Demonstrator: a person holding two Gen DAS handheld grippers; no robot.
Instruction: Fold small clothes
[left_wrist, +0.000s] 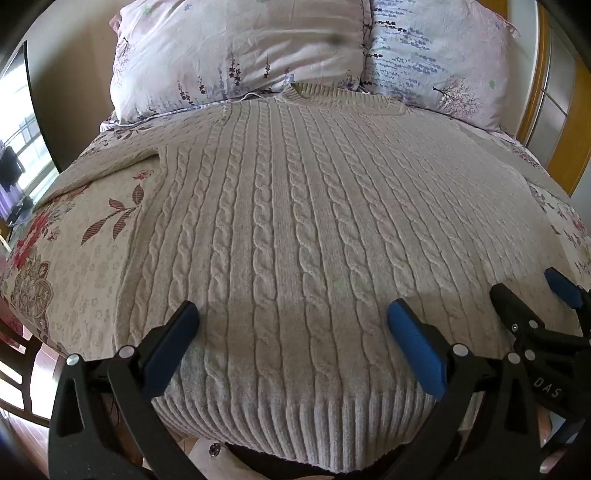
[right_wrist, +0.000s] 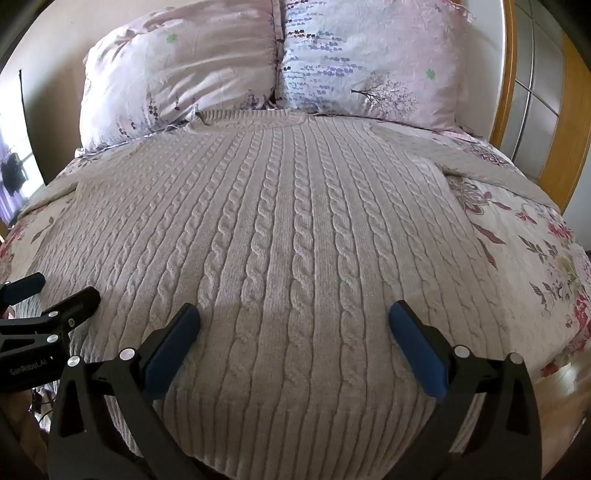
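A cream cable-knit sweater (left_wrist: 295, 221) lies flat on the bed, collar toward the pillows and ribbed hem toward me; it also shows in the right wrist view (right_wrist: 288, 240). My left gripper (left_wrist: 293, 314) is open and empty, hovering above the sweater near the hem. My right gripper (right_wrist: 295, 314) is open and empty too, over the hem area further right. The right gripper also shows at the right edge of the left wrist view (left_wrist: 532, 288), and the left gripper at the left edge of the right wrist view (right_wrist: 55, 291). Both sleeves spread out sideways.
A floral bedspread (left_wrist: 74, 236) covers the bed. Two floral pillows (left_wrist: 236, 51) (right_wrist: 369, 59) stand at the head. A wooden door frame (right_wrist: 554, 129) is at the right, a window (left_wrist: 14, 155) and wooden floor (right_wrist: 565, 391) at the sides.
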